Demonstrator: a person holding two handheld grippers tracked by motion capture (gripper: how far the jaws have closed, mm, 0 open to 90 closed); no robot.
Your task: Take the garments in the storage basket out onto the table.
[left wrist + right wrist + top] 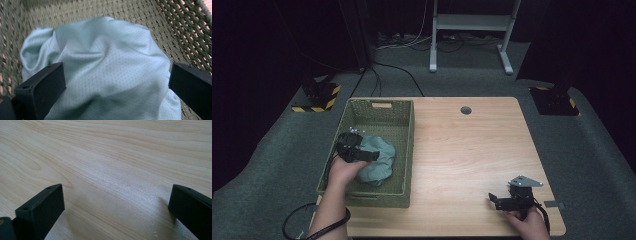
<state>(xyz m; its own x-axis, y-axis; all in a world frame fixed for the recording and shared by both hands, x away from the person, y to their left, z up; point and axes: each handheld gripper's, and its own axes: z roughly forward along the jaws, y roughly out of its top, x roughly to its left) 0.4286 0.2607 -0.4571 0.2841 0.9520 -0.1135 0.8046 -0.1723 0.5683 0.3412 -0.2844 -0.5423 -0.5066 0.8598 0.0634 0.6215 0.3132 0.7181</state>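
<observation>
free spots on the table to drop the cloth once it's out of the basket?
Bare wood runs from the basket wall across to the table right edge, bordered far by the cable hole and near by the right claw. Crowded: the basket's near half, where the cloth lies under the open left claw.

High view looks down over the table (472, 150) — gripper views sit close: left on the basket (180, 22), right on tabletop.

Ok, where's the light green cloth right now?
In the high view the cloth lies bunched inside the green basket on the table's left side, just under the open left gripper; the left gripper view shows it between the fingers.
</observation>
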